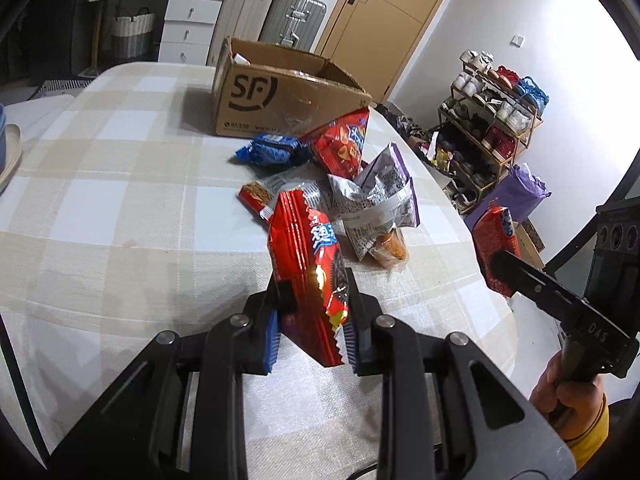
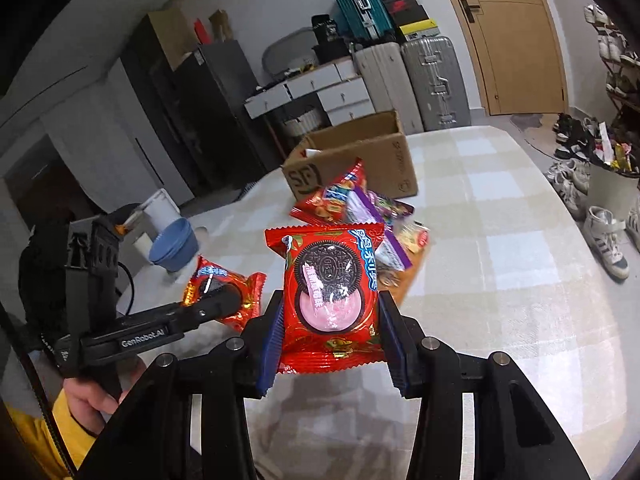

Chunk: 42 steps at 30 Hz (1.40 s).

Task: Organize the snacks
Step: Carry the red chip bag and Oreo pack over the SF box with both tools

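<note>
My left gripper [image 1: 314, 300] is shut on a red Oreo packet [image 1: 310, 256], held edge-on above the checked tablecloth [image 1: 120, 200]. My right gripper [image 2: 330, 324] is shut on a second red Oreo packet [image 2: 330, 284], held face-on above the table. Each gripper shows in the other's view: the right one with its packet [image 1: 496, 248] at the right, the left one with its packet [image 2: 224, 284] at the left. A pile of loose snacks lies ahead: a blue Oreo pack [image 1: 272, 150], a red chip bag [image 1: 342, 142] and silver-purple bags [image 1: 376, 196]. An open SF cardboard box [image 1: 280, 96] stands behind the pile.
Blue bowls [image 2: 176, 246] and a white container [image 2: 160, 208] sit at the table's left side. Drawers and suitcases [image 1: 292, 16] stand behind the table. A shoe rack [image 1: 492, 120] and a purple bag [image 1: 516, 196] are off the table's right edge.
</note>
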Tool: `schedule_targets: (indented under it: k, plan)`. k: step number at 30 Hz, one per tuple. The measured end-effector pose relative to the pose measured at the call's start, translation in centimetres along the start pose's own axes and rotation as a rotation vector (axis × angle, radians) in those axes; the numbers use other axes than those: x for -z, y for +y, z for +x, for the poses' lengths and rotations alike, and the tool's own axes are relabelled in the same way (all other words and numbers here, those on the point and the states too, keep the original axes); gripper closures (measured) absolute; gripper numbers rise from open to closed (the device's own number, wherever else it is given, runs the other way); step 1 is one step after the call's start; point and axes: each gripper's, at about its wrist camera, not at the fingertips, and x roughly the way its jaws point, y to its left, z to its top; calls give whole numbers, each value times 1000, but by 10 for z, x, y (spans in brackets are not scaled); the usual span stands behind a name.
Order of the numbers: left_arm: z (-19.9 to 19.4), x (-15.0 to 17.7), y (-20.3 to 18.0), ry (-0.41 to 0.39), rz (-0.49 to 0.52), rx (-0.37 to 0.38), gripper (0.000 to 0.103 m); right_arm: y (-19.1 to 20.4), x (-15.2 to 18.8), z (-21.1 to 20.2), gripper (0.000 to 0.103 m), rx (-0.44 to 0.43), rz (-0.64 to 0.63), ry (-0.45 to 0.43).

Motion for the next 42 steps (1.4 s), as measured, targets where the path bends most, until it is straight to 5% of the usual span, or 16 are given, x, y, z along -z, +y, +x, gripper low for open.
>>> schedule_targets:
  k: [11, 19, 35, 42]
  plan:
    - [-31, 2, -1, -27, 2, 16, 81, -1, -7, -8, 58, -45, 23, -39]
    - [-52, -20, 2, -53, 4, 18, 81, 5, -42, -15, 58, -84, -22, -92]
    - [-101, -135, 5, -146, 59, 10, 81, 10, -181, 3, 58, -263, -65, -153]
    - [-102, -201, -5, -170, 106, -1, 81, 1, -241, 41, 58, -266, -50, -130]
